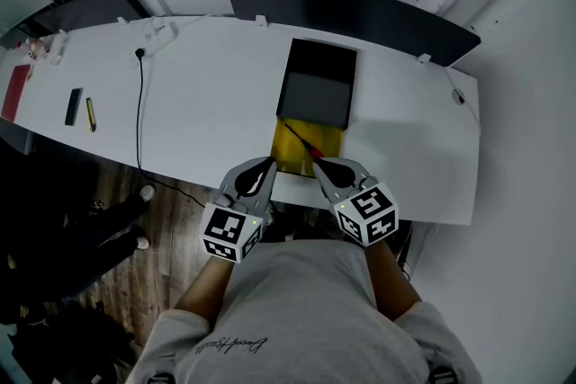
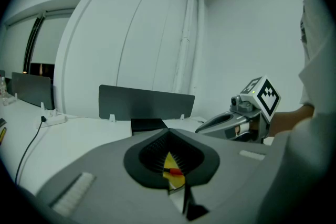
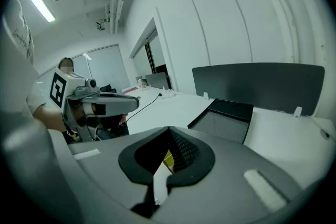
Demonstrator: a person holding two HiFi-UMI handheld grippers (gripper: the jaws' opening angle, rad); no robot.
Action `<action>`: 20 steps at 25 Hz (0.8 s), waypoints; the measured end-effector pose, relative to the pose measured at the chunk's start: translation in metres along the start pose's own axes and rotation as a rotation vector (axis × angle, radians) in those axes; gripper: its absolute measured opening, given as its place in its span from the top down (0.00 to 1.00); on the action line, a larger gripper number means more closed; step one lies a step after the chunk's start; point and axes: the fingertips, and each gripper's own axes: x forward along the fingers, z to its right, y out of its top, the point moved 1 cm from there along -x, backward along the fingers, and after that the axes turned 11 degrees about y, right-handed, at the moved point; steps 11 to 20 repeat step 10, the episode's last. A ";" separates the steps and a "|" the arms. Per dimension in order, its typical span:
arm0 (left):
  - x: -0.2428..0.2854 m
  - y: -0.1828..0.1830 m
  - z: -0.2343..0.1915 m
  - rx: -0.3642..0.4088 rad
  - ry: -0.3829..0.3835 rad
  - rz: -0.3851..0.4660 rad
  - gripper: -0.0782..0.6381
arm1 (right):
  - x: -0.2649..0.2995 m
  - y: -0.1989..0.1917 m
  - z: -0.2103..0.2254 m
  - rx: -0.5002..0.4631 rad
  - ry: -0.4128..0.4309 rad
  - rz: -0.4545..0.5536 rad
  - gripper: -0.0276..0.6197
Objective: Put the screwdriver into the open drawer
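The open drawer point(image 1: 306, 156) is yellow inside and juts from the white desk's near edge, below a black tray. The screwdriver point(image 1: 304, 143) lies slantwise in it, its dark shaft toward the back left and its red handle toward the front right. My left gripper point(image 1: 268, 163) hangs at the drawer's left front corner and is shut and empty. Also shut and empty, my right gripper point(image 1: 318, 163) sits just in front of the red handle. In the left gripper view a bit of red handle point(image 2: 174, 171) on yellow shows through the shut jaws of the left gripper point(image 2: 168, 131). The right gripper point(image 3: 169, 128) frames a sliver of yellow.
A black tray point(image 1: 317, 85) lies on the white desk point(image 1: 216, 94) behind the drawer. A dark divider panel point(image 1: 351, 13) stands along the far edge. A power strip point(image 1: 158, 36) with a black cable point(image 1: 139, 112) and small items point(image 1: 74, 106) lie at the left. Someone's feet point(image 1: 142, 193) stand on the wooden floor.
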 end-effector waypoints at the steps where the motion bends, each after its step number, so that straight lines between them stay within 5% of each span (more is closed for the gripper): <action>1: 0.000 0.000 0.000 -0.001 0.000 0.001 0.89 | 0.000 0.000 0.000 -0.002 0.001 0.000 0.94; 20: 0.002 0.002 0.000 -0.005 -0.004 0.005 0.89 | 0.003 0.004 -0.002 -0.014 0.009 -0.006 0.94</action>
